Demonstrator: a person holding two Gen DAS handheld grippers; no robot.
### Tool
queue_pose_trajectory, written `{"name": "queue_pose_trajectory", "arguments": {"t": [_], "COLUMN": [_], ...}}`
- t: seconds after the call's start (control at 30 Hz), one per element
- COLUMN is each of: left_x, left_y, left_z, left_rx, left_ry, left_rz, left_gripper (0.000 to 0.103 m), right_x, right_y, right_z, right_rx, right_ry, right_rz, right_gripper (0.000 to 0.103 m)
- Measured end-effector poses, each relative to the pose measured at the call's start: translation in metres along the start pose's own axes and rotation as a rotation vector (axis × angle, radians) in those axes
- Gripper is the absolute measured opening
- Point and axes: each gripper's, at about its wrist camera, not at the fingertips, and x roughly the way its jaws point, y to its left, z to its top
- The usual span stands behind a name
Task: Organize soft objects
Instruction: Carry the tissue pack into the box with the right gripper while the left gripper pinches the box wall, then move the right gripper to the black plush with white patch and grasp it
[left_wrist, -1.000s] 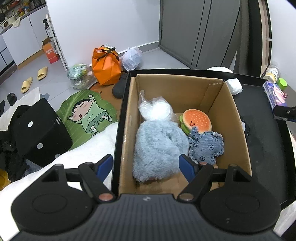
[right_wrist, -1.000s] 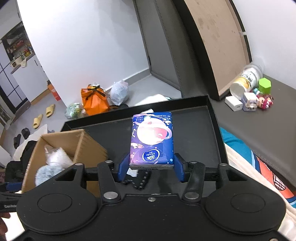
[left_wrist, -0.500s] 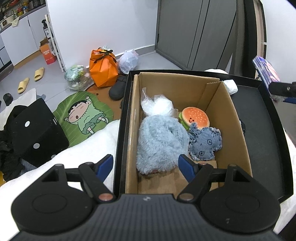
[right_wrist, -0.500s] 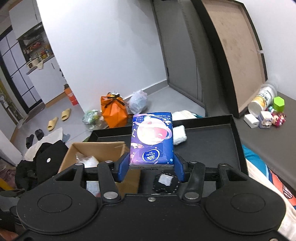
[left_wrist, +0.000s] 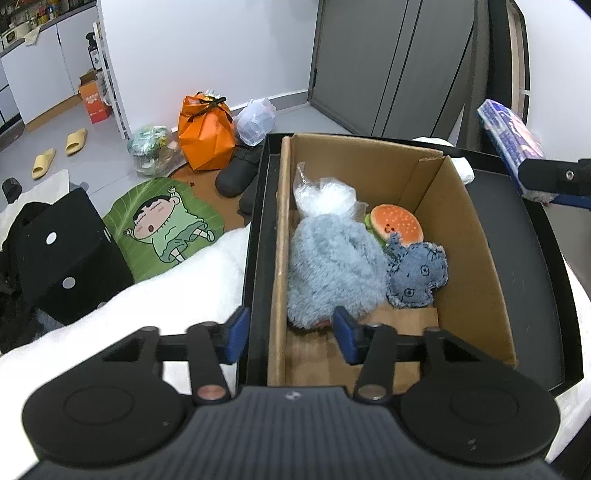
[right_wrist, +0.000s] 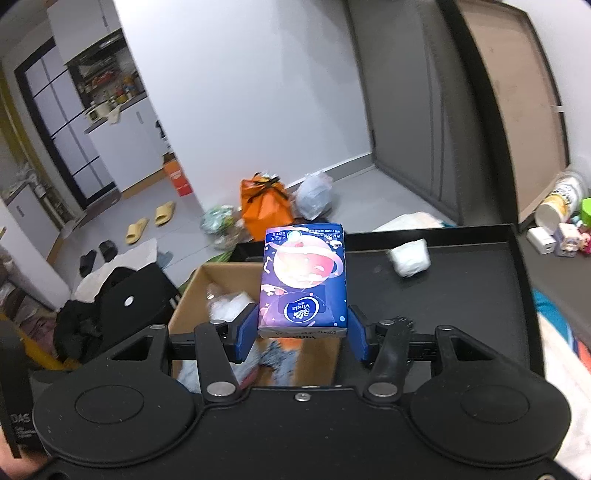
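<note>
Right hand-held gripper (right_wrist: 302, 334) has its blue pads pressed on both sides of the purple-blue soft tissue pack (right_wrist: 303, 282), clamped near the bottom edge, and the pack hangs in the air above the near rim of the open brown cardboard box (left_wrist: 465, 236). So the carry looks underway, the drop not yet made.

Inside the box, four soft things already sit: a fluffy pale-blue plush (left_wrist: 332, 273) along the left wall, a clear crinkled plastic bag of white stuffing (left_wrist: 325, 195) behind it, an orange burger-shaped plush (left_wrist: 397, 225), and a small blue denim stuffed toy (left_wrist: 417, 277) touching the burger. The box stands in a shallow black tray (left_wrist: 546, 258).

Left over on the tray: a small white rolled bundle (right_wrist: 410, 256) near the far rim, well apart from the box. By my reading, most of the sorting is done, with this pack and that bundle to go.

Left hand-held gripper (left_wrist: 291, 332) straddles the box's left wall; its jaws have just been closing, yet whether the pads press the cardboard I cannot tell.

The pack itself: glossy wrapper, cartoon planet print, edges slightly squashed where the pads bite, held upright and square.
</note>
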Motion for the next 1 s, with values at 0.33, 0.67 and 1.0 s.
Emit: {"name": "queue_pose_trajectory", "arguments": {"t": [0.33, 0.67, 1.0], "left_x": [0.0, 0.0, -0.005], "left_y": [0.012, 0.012, 0.013], "left_z": [-0.006, -0.006, -0.004], "left_rx": [-0.027, -0.027, -0.031], "left_ry": [0.005, 0.0, 0.003], "left_rz": [-0.015, -0.02, -0.013], "left_gripper": [0.009, 0.009, 0.009], "right_x": [0.007, 0.013, 0.005], "right_y": [0.031, 0.046, 0.025], "right_z": [-0.014, -0.023, -0.021], "right_rx": [-0.066, -0.094, -0.05], "right_ry": [0.079, 0.159, 0.123], "right_rz": [0.094, 0.145, 0.114], "right_gripper": [0.05, 0.053, 0.054]}}
